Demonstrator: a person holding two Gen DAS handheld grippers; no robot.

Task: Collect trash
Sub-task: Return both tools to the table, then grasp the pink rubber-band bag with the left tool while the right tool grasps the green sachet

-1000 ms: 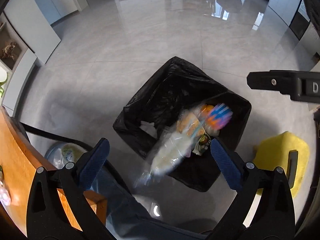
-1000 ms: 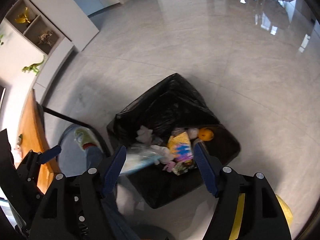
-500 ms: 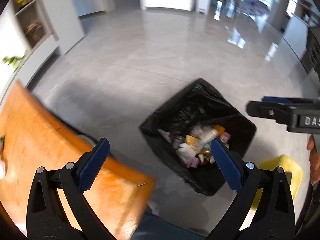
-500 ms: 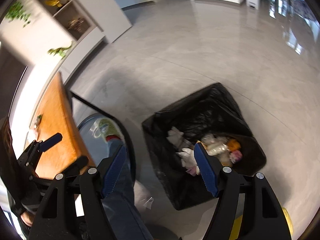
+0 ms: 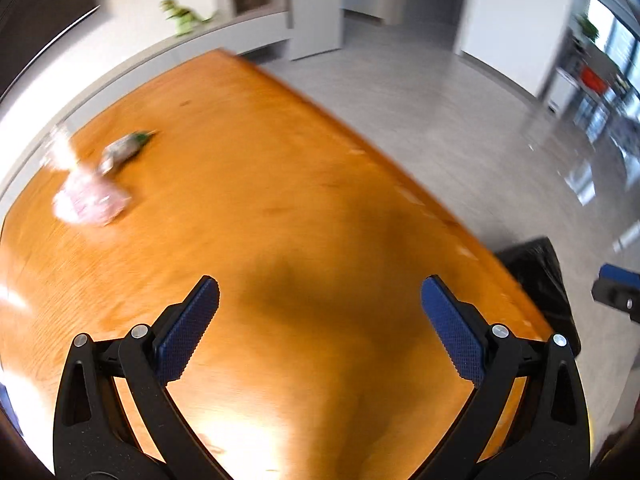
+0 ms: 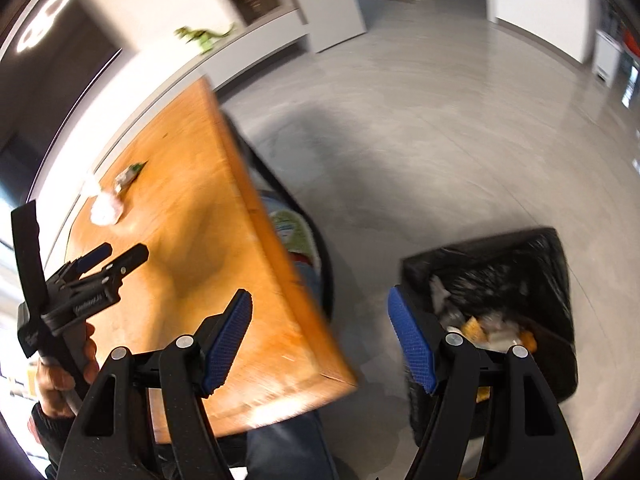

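Orange wooden table (image 5: 304,208), black bin bag (image 6: 532,256), blue-padded black left claw (image 5: 320,320).

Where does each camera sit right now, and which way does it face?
Left wrist: on the open left hand-held gripper, facing the orange wooden table.
Right wrist: on the open right hand-held gripper, facing the table edge and black-lined trash bin; a hand shows.
Shared: table, crumpled pink wrapper, bin.

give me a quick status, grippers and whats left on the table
Left gripper open, empty, over wooden table. Right gripper open, empty. Pink wrapper and green-tipped wrapper at far end; view blurred. Trash bin beside table; nothing blocking.
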